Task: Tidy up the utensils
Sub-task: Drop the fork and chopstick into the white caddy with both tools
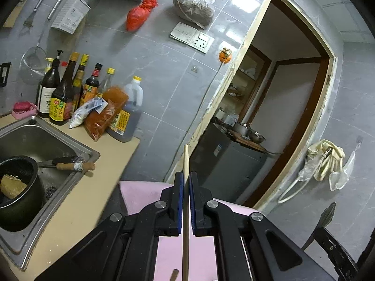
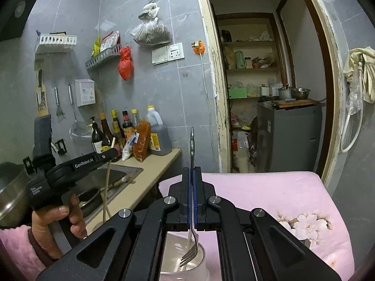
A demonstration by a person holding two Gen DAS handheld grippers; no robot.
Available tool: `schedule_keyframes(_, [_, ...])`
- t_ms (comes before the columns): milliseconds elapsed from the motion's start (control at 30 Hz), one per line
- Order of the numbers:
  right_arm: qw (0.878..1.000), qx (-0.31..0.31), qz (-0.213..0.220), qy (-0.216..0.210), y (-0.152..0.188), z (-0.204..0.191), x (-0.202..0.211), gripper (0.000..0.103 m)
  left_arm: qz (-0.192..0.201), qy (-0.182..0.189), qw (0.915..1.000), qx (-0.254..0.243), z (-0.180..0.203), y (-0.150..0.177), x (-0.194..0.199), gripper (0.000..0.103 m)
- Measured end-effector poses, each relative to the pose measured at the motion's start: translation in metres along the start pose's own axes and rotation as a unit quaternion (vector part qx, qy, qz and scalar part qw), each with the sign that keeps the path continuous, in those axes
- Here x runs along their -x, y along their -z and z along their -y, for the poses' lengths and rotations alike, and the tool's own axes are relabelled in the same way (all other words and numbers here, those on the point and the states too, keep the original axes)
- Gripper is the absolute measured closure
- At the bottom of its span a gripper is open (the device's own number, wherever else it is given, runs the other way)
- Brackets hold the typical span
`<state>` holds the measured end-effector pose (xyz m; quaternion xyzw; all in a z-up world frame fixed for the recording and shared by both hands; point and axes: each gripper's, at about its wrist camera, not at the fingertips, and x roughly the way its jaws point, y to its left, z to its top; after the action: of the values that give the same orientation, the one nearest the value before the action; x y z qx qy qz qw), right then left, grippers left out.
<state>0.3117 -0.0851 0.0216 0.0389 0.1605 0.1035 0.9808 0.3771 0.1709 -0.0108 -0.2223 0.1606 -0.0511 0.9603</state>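
My left gripper (image 1: 186,178) is shut on a wooden chopstick (image 1: 185,161) that runs upright between its blue pads, above the pink cloth (image 1: 138,194). The same gripper (image 2: 110,153) shows at the left of the right wrist view, with the chopstick (image 2: 106,185) hanging down from it over the sink. My right gripper (image 2: 192,172) is shut on a metal fork (image 2: 192,145). The fork's handle points up and its tines (image 2: 188,256) hang down into a white holder cup (image 2: 182,260) on the pink cloth.
A steel sink (image 1: 54,140) with a black pot (image 1: 18,187) and a wooden-handled knife (image 1: 75,165) lies left. Sauce bottles (image 1: 70,93) stand on the beige counter (image 1: 70,210). An open doorway (image 2: 269,82) with a grey cabinet (image 2: 290,135) is right.
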Motion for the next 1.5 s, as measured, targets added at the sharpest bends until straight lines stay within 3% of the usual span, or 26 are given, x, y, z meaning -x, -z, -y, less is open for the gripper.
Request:
schedule_keyframes(367, [0.999,-0.006,-0.031,-0.008,0.029,-0.005,-0.017,0.101,0.034,-0.034,0.9986,-0.022,0.006,0.024,0.013,0.098])
schedule_keyframes(733, [0.995,-0.039,-0.086,-0.013,0.057,0.007,-0.030,0.101,0.009,-0.028,0.9975,-0.065,0.013,0.046,0.029,0.098])
schedule_keyframes(1067, [0.991,-0.081,-0.109,-0.012,0.065,0.018,-0.034,0.100,-0.024,-0.013,0.9959,-0.086,0.016,0.041,0.037,0.097])
schedule_keyframes(1167, [0.990,-0.090,-0.111,-0.013,0.066,0.018,-0.033,0.096,-0.037,-0.011,0.9961,-0.080,0.013,0.037,0.037,0.084])
schedule_keyframes(1200, [0.989,-0.092,-0.111,-0.014,0.067,0.018,-0.032,0.091,-0.041,-0.010,0.9961,-0.077,0.011,0.036,0.037,0.073])
schedule_keyframes(1233, [0.989,-0.094,-0.110,-0.015,0.067,0.018,-0.031,0.086,-0.042,-0.009,0.9963,-0.074,0.011,0.036,0.038,0.070])
schedule_keyframes(1367, [0.990,-0.094,-0.104,-0.016,0.066,0.015,-0.026,0.084,-0.052,-0.007,0.9964,-0.067,0.007,0.037,0.038,0.070])
schedule_keyframes(1500, [0.991,-0.097,-0.090,-0.007,0.062,0.015,-0.017,0.083,-0.054,-0.004,0.9962,-0.068,0.009,0.037,0.043,0.062])
